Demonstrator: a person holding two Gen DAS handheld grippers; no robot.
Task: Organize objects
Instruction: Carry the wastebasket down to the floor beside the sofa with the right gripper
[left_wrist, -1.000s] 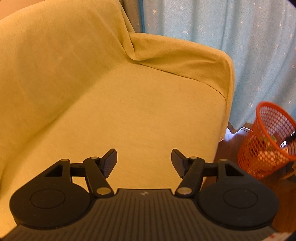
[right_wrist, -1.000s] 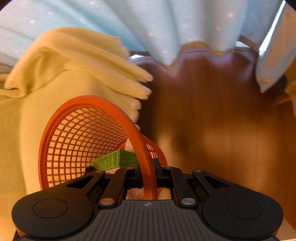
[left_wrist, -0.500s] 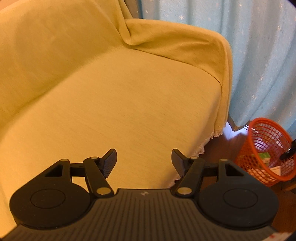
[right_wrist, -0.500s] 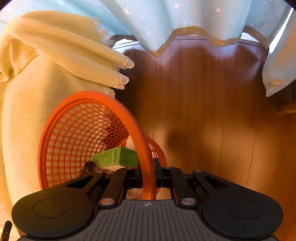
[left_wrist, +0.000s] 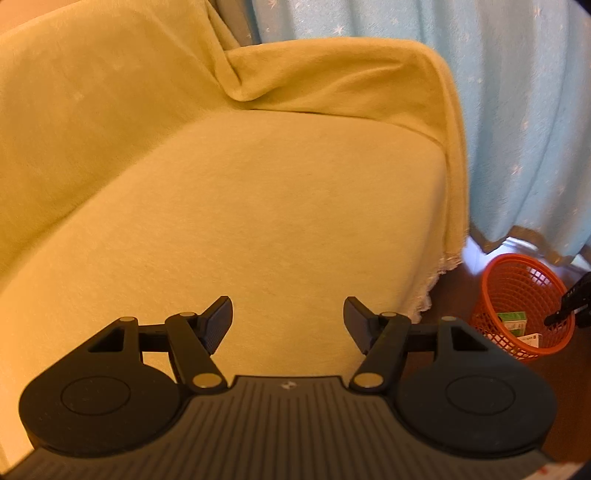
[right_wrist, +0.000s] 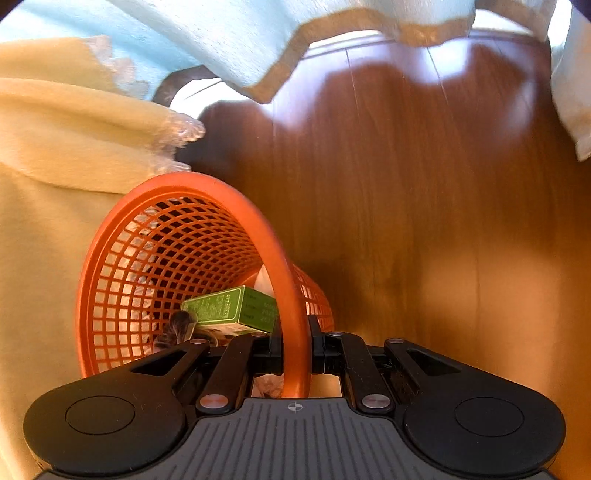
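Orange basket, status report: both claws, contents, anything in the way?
Right claw shut on orange basket rim. Left claw open, empty, over sofa. Green box inside basket. Floor beside it clear.

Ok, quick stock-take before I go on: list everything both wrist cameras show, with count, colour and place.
sofa cover: one, yellow, draped over seat, back and armrest, fringe at its hem.
curtain: one, pale blue with small stars, behind the sofa.
floor: dark brown wood, right of the sofa.
basket: one, orange mesh, beside the sofa's end.
box: one, green, inside the basket, among pale items too unclear to name.
left hand-held gripper: black, open, over the sofa seat, holding nothing.
right hand-held gripper: black, shut on the basket rim.
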